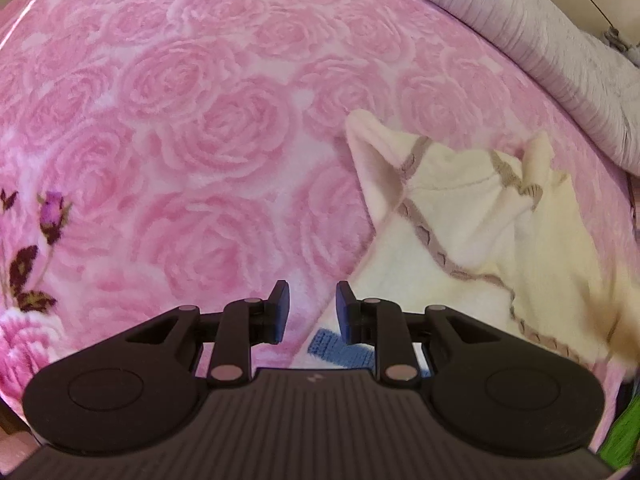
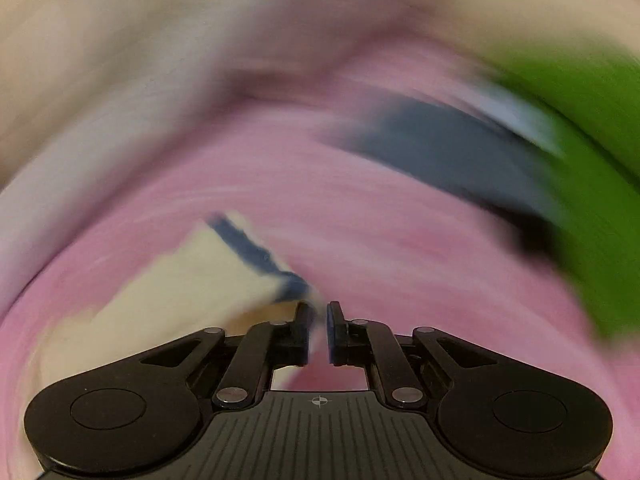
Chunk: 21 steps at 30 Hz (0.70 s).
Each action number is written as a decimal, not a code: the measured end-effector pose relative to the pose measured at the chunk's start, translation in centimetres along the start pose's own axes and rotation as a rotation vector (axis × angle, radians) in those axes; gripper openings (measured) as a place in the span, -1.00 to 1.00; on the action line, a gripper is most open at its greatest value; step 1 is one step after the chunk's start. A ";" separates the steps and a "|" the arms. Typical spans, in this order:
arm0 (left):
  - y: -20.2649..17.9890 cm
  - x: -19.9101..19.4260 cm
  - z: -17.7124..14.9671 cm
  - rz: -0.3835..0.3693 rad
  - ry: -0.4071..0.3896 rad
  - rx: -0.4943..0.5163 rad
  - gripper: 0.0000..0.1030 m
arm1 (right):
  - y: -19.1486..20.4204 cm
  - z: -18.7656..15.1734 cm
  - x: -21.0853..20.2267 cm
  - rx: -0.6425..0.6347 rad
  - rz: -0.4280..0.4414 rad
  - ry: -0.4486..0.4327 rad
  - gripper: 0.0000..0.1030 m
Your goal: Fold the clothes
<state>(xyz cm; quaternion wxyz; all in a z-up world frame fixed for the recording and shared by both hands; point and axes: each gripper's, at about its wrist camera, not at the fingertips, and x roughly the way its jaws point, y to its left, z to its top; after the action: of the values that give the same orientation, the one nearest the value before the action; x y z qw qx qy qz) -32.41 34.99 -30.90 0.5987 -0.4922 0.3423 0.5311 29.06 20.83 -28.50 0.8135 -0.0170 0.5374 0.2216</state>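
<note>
Left wrist view: left gripper [image 1: 312, 300] points down at a pink rose-print blanket [image 1: 192, 120] that covers the whole surface; its jaws stand partly apart with a clear gap; nothing sits between the pads, only blanket and the cream garment's edge below them; so the left holds nothing.

Cream garment [image 1: 480, 224] lies crumpled on the blanket toward the right edge of the blanket in this view; it has a taupe scalloped trim and a lifted flap at its upper left; a blue knitted patch [image 1: 332, 346] shows at its lower edge, just behind the left gripper's right finger; a grey-white ribbed quilt [image 1: 560, 60] runs along the blanket's far right edge; a green strip [image 1: 628, 436] peeks in at the lower right corner.

Right wrist view: heavily motion-blurred; right gripper [image 2: 318, 320] has its jaws almost together, only a thin slit left; pale cloth shows in that slit at the tips, next to the cream garment's [image 2: 192, 280] blue-edged corner, so it looks pinched on the garment's corner, though blur keeps this uncertain; pink blanket [image 2: 360, 220] lies beneath; a dark blue smear [image 2: 440, 152] and a green smear [image 2: 592, 128] sit toward the far right, too blurred to identify.
</note>
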 end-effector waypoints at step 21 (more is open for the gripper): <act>-1.8 6.1 13.1 -0.141 -0.062 0.033 -0.40 | -3.6 -5.1 -1.2 0.090 -0.091 0.219 -0.09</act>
<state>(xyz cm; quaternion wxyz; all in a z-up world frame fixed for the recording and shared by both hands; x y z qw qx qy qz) -30.95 49.41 -32.54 0.6531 -0.4885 0.2966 0.4968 25.64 15.79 -30.31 0.7591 -0.0290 0.6312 0.1567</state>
